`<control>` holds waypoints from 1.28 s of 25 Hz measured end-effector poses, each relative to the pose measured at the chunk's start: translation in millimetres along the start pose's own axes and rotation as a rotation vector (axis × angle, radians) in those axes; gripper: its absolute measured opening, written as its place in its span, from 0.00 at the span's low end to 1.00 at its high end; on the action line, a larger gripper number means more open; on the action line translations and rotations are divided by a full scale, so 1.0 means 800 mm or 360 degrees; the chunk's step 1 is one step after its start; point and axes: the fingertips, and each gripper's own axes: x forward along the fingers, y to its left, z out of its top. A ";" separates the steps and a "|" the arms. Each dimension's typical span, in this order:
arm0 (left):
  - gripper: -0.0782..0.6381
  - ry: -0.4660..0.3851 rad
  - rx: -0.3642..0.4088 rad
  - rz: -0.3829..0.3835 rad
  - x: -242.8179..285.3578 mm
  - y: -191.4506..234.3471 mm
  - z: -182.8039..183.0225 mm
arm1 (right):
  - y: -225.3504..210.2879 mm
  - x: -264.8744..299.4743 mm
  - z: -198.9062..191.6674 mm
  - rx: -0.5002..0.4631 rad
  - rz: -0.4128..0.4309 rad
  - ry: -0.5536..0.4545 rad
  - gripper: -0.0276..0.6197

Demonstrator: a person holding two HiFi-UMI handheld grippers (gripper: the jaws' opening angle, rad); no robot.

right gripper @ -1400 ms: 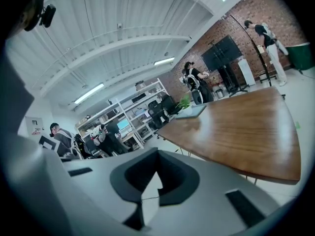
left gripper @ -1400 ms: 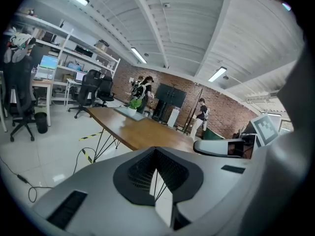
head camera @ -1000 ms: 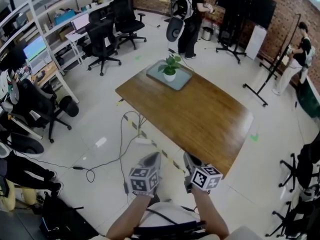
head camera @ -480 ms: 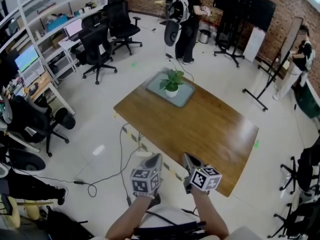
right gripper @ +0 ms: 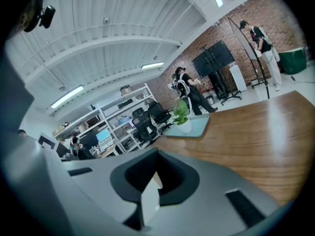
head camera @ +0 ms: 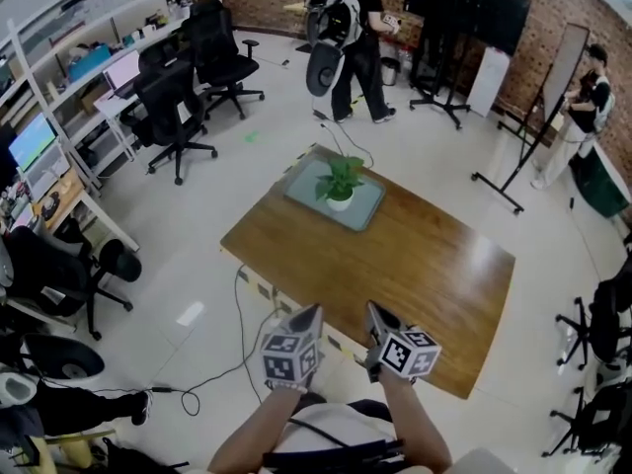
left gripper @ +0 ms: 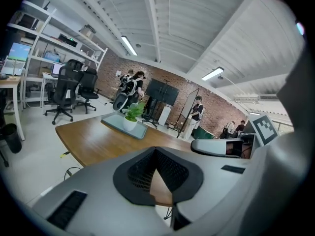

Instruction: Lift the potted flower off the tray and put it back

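Note:
A green potted flower (head camera: 339, 182) in a white pot stands on a grey tray (head camera: 366, 211) at the far corner of the wooden table (head camera: 415, 265). Both grippers are held side by side just short of the table's near edge, far from the plant. My left gripper (head camera: 308, 313) is shut with nothing in it, and so is my right gripper (head camera: 375, 311). In the left gripper view the flower (left gripper: 132, 114) and tray (left gripper: 123, 128) lie far ahead of the closed tips (left gripper: 156, 149). The right gripper view shows the flower (right gripper: 182, 113) beyond its closed tips (right gripper: 157, 151).
Black office chairs (head camera: 173, 107) and desks with shelves line the left side. A person (head camera: 351, 33) stands beyond the table, near a screen on a stand (head camera: 464, 13). Another person (head camera: 583, 97) is at far right. A cable (head camera: 237, 329) and striped tape lie on the floor.
Both grippers have moved forward together toward the table's near edge, still shut. The table and plant now sit nearer in the head view. The person beyond the table has shifted.

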 end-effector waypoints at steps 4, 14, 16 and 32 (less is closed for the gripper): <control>0.10 0.0017 0.0021 -0.0049 0.008 0.013 0.012 | 0.004 0.014 0.013 -0.0001 -0.0040 -0.0053 0.05; 0.10 0.0030 0.0019 -0.0091 0.047 0.022 0.031 | -0.014 0.051 0.031 -0.0103 -0.0100 -0.0022 0.06; 0.10 0.0030 0.0012 -0.0093 0.057 0.025 0.037 | -0.021 0.067 0.039 -0.0135 -0.0121 -0.0015 0.06; 0.10 0.0083 0.0052 -0.0111 0.164 0.057 0.102 | -0.114 0.212 0.133 -0.0190 -0.0307 -0.0059 0.10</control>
